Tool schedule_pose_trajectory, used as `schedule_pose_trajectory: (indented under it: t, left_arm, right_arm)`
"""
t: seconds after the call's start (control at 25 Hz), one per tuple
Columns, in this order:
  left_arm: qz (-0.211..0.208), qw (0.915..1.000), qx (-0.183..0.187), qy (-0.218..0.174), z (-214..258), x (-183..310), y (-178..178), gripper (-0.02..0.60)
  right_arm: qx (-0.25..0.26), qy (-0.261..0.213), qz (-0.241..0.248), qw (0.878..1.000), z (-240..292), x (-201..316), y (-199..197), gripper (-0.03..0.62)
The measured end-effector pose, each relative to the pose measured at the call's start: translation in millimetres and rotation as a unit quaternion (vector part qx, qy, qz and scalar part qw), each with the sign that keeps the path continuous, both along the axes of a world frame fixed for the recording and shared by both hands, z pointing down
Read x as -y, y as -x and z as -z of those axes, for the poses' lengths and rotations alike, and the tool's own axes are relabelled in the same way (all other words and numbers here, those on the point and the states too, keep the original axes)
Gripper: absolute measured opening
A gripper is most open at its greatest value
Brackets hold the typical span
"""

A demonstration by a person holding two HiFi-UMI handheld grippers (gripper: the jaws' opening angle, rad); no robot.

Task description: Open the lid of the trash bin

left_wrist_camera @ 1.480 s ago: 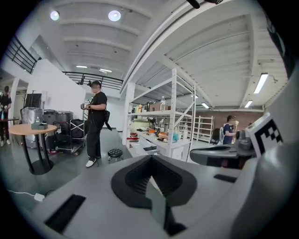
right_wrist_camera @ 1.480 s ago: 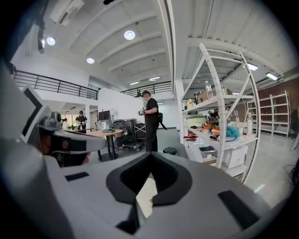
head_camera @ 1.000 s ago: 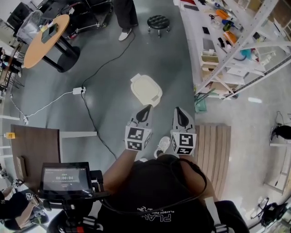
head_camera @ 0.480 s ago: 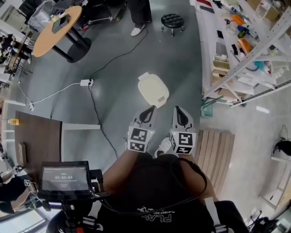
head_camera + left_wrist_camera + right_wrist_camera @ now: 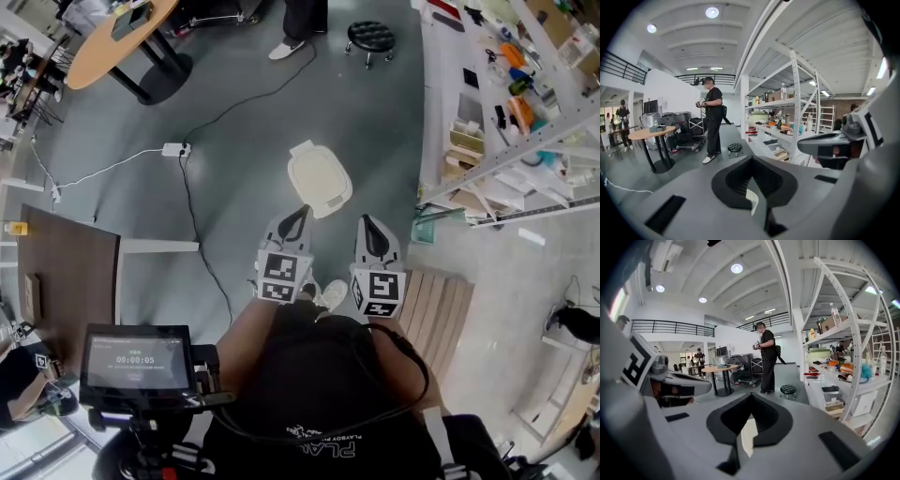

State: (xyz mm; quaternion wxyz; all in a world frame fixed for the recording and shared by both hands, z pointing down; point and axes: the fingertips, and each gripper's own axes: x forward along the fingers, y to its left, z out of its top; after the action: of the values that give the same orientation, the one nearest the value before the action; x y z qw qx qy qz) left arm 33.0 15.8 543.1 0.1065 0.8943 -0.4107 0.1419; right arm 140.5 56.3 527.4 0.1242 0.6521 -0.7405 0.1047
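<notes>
The trash bin [image 5: 319, 180] stands on the grey floor with its cream lid down, seen from above in the head view. My left gripper [image 5: 299, 215] points at the lid's near edge, just short of it, with its jaws together and nothing held. My right gripper [image 5: 367, 224] hovers a little right of the bin, also shut and empty. In the left gripper view the left gripper [image 5: 751, 160] shows closed jaws with a cream sliver behind them. The right gripper view shows the right gripper [image 5: 750, 397] the same way.
A black cable and a white power strip [image 5: 174, 149] lie on the floor left of the bin. White shelving [image 5: 497, 103] lines the right side, with a slatted wooden board [image 5: 441, 309] near my feet. A stool [image 5: 368, 36], a round table [image 5: 117, 37] and a standing person [image 5: 300, 19] are farther off.
The bin has drawn nearer to the grippers as I stepped toward it. The left gripper's tip now sits near the lid's edge. Both grippers stayed shut.
</notes>
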Motion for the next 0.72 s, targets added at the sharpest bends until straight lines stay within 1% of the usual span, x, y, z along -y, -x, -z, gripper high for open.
schedule_pose_trajectory:
  t: [0.08, 0.16, 0.2, 0.4, 0.56, 0.72]
  left_arm:
    - [0.015, 0.9994, -0.021, 0.023, -3.3, 11.9, 8.7, -0.003]
    - [0.026, 0.9974, -0.047, 0.047, -2.4, 23.1, 12.9, -0.003]
    - [0.028, 0.9968, -0.053, 0.052, -2.8, 28.1, 13.6, -0.003]
    - [0.027, 0.9962, -0.061, 0.055, -5.3, 50.9, 19.6, -0.003]
    - [0.033, 0.9973, -0.051, 0.040, -8.8, 74.2, 29.2, -0.003]
    - [0.030, 0.9973, -0.051, 0.044, -15.4, 82.8, 32.4, -0.003]
  right_arm:
    - [-0.006, 0.002, 0.004, 1.000, 0.0, 9.8, 1.5, 0.005]
    - [0.003, 0.011, -0.002, 1.000, -2.9, 22.4, -0.4, 0.005]
    - [0.008, 0.015, -0.005, 1.000, -4.1, 29.1, -0.8, 0.005]
    - [0.005, 0.026, 0.010, 1.000, -11.3, 60.0, 17.9, 0.005]
    - [-0.005, 0.034, 0.026, 0.999, -17.8, 80.5, 33.0, 0.005]
    - [-0.007, 0.042, 0.027, 0.999, -26.7, 93.8, 35.9, 0.005]
